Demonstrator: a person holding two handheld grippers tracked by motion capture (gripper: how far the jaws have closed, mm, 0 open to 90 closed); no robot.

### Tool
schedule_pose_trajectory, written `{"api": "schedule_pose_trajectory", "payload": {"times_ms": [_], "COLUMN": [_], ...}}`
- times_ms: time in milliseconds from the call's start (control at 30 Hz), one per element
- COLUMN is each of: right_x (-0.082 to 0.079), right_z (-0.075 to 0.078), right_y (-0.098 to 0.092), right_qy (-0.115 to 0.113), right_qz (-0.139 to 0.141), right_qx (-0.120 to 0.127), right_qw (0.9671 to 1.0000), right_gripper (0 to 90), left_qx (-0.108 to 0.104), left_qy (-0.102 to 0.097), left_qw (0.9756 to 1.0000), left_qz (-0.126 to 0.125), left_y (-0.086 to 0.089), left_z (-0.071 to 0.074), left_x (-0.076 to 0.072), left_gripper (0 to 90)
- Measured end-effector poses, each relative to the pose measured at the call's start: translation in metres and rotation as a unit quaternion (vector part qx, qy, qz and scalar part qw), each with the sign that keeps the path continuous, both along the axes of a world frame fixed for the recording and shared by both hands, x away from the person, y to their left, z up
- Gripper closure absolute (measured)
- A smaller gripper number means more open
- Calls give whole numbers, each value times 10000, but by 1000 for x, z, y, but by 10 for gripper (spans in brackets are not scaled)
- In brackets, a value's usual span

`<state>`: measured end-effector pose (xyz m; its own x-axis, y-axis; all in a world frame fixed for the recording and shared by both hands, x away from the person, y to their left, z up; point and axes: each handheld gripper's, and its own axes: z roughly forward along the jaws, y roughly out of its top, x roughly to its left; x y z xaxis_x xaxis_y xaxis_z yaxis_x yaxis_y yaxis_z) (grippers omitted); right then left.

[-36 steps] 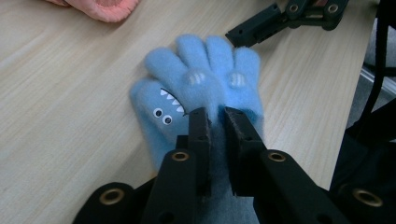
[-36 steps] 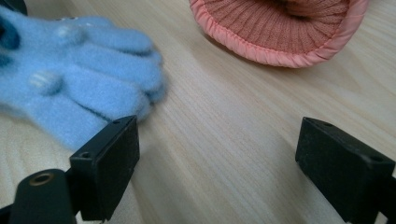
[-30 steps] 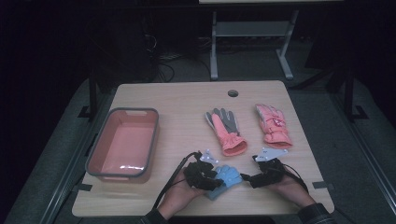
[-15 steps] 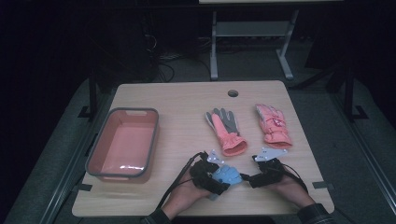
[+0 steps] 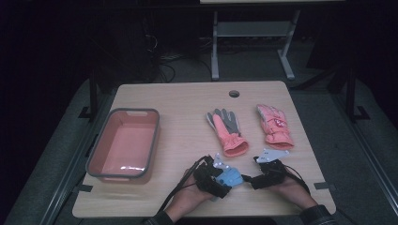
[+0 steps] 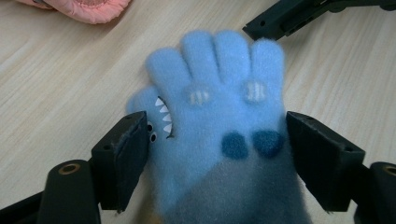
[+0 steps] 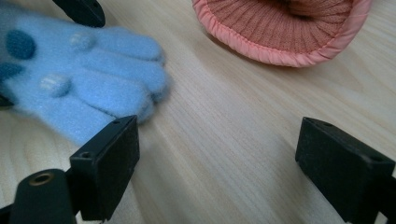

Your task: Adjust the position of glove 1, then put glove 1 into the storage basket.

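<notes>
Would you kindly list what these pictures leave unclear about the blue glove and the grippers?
- Blue glove: its cuff is cut off by the bottom edge of the left gripper view.
- High view: the left gripper covers most of the glove.
- Right gripper: jaws apart over bare table; its body is out of frame.

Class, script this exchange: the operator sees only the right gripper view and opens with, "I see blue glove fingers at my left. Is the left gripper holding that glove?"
Observer: The blue glove lies between the jaws of the left gripper, which have just been opening; they flank it without visibly squeezing.
Operator: Where might it go?
Observer: A pink tray sits at the left of the table.
Operator: Just one pink glove ahead?
Observer: Two: a palm-up pink glove with a grey palm, and a second pink glove to its right.
</notes>
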<state>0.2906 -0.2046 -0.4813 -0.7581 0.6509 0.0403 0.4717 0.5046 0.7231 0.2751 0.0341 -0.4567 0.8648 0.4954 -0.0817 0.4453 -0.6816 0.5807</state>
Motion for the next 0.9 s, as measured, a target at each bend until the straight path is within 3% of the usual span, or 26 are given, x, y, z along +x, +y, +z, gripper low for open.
{"api": "schedule_pose_trajectory", "payload": {"times_ms": [300,467,667,900], "right_x": [0,1,0,-1], "right_z": [0,0,0,0], "right_y": [0,0,0,0], "right_qy": [-2,-8,15,20], "right_qz": [5,20,0,7], "right_qx": [1,-7,-4,-3], "right_qw": [10000,10000,10000,10000], "right_gripper": [129,129,129,129], "left_qx": [214,221,24,-278], "left_qy": [-350,-412,-202,226], "left_qw": [9992,9989,9998,9993], "left_qz": [-14,-35,59,53], "left_y": [-1,4,12,21], "left_z": [-1,0,1,1], "left_x": [-6,-2,8,20], "left_gripper": [339,486,632,692]}}
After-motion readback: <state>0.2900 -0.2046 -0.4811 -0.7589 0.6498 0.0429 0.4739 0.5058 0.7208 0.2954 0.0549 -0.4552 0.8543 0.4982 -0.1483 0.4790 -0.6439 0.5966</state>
